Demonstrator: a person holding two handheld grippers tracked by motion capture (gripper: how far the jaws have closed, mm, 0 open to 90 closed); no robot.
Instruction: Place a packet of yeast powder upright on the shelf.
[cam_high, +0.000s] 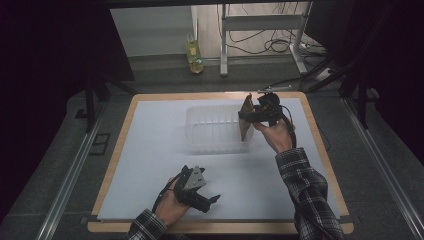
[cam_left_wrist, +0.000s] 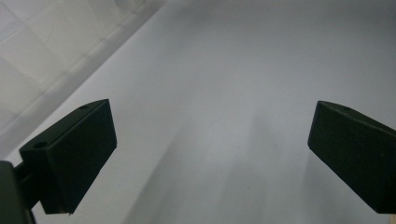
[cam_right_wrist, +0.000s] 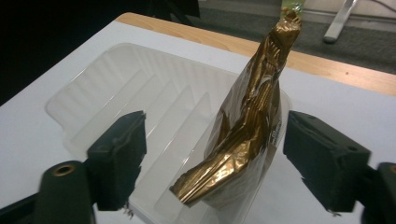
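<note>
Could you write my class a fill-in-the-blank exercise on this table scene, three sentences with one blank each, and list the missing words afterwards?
1. The crumpled wrapper standing between the jaws of the right gripper is ____ in colour.
2. The wrapper's lower end rests in a clear, ribbed plastic ____.
3. The jaws of the left gripper stand open over the white sheet, with ____ between them.

Missing words: gold; tray; nothing

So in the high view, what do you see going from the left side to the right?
Left hand-held gripper → clear tray → gold packet → right hand-held gripper with open jaws.
</note>
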